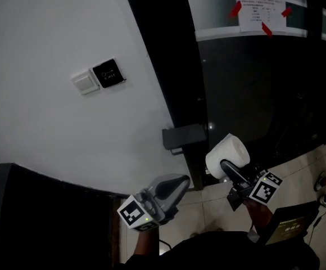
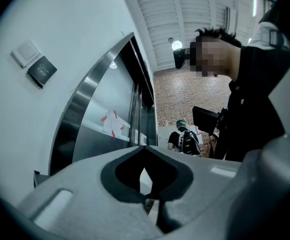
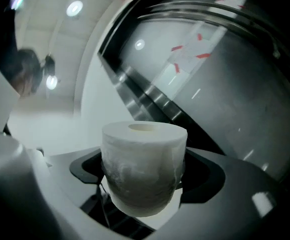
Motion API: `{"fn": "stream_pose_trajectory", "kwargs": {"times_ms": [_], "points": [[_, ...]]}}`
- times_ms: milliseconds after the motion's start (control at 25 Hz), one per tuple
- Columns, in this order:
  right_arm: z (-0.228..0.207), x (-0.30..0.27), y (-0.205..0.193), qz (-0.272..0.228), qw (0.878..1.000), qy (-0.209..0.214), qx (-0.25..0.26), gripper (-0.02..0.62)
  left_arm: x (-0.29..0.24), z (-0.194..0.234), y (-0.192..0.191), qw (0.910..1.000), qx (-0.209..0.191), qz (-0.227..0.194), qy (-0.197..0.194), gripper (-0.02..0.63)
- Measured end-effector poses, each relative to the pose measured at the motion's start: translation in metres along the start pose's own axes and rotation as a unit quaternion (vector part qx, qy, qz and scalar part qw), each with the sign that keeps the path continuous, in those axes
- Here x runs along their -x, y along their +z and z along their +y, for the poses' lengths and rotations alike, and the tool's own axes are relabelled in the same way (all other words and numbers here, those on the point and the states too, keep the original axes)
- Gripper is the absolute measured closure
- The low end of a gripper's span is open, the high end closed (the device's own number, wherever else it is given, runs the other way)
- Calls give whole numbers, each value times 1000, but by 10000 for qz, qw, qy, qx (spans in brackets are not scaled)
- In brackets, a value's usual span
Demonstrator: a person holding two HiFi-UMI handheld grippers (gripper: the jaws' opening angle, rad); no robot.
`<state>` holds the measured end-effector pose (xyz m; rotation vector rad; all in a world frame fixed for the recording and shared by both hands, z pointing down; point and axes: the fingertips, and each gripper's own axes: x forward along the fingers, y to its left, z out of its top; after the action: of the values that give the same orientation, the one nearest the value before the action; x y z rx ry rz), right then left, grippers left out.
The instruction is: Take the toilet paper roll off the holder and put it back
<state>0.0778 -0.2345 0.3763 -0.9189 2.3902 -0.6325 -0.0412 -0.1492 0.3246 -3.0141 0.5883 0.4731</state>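
Wall-side; clamping toilet paper roll (image 1: 228, 152) in right gripper (image 1: 226, 165); left gripper (image 1: 179, 183) closed, empty; advising squaring core to holder (image 1: 183, 136).

Head view is looking down on left gripper (image 1: 181, 181) and right gripper (image 1: 226, 163); gripper views are sharing the taped notice (image 1: 261, 10) beyond their jaws.

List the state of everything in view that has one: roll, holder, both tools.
toilet paper roll: off the holder, gripped in the right tool, held in the air.
holder: empty, on the wall.
right tool: shut on the toilet paper roll.
left tool: shut, nothing in it.
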Motion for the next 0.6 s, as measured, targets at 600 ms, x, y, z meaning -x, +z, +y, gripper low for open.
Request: {"fn": "stream_pose_trajectory", "kwargs": {"times_ms": [600], "points": [[-39,36,7,-1399,9586,316,-2458,154,-6,4,-4,9997,242,-70,77,609]]}}
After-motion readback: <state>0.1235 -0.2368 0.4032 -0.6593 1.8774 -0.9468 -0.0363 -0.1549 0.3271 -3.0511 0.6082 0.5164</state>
